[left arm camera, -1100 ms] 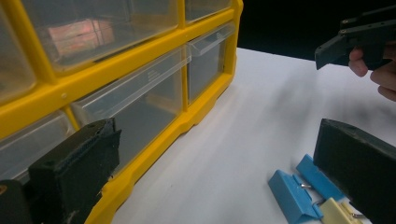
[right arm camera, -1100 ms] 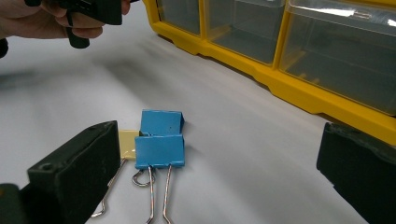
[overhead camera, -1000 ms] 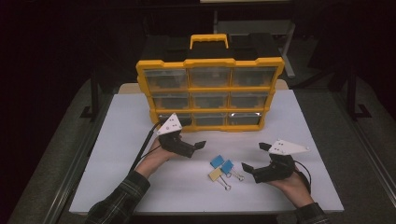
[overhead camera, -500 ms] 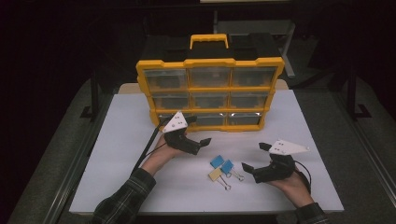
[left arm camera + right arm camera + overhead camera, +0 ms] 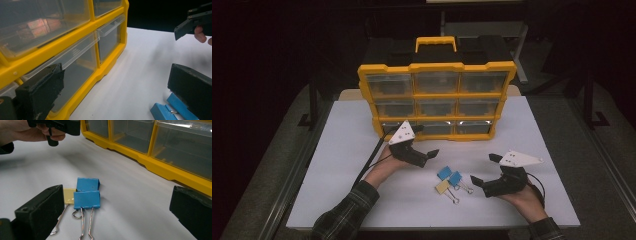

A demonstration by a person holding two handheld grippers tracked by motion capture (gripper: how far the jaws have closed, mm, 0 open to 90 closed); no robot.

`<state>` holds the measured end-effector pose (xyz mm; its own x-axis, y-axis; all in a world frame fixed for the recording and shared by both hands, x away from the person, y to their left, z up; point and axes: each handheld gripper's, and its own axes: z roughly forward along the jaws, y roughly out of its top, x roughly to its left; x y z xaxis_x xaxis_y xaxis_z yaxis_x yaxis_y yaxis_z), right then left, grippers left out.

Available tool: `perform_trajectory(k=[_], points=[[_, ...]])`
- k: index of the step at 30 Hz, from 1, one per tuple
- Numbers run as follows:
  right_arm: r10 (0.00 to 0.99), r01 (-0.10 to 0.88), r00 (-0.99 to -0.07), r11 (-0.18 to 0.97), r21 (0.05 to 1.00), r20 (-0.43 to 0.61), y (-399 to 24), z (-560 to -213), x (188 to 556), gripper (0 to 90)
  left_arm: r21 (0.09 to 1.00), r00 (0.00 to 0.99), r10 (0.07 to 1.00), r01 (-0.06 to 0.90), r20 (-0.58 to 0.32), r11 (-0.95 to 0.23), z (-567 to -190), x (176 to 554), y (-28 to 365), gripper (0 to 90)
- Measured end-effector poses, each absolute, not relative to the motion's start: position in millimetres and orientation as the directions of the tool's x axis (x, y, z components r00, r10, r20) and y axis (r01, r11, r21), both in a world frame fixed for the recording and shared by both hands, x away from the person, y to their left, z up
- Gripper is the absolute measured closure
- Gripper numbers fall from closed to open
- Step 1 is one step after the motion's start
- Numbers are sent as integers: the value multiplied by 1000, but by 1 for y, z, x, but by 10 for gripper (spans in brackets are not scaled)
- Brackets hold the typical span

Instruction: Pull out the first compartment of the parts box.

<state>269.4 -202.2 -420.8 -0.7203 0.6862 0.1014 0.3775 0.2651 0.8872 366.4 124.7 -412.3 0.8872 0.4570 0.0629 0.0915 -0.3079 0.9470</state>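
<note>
Room: dark surround, white desk lit.
Organizer: yellow drawer organizer stands upright at 12 o'clock.
Clips: two blue binder clips and a yellow one lie touching at desk centre.
Left gripper: wide open, empty, at 10 o'clock of clips.
Right gripper: wide open, empty, at 3 o'clock.
Risk: a close may catch two clips, since they touch.

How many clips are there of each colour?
Blue clips: 2
Yellow clip: 1
Total: 3
</note>
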Motion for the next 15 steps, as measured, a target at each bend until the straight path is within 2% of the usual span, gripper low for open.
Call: perform_trajectory(k=[15], points=[[682,381,-724,273,883,101,-202,-422,269,0,937,877,458,28,145,-349,-412,364,123,3]])
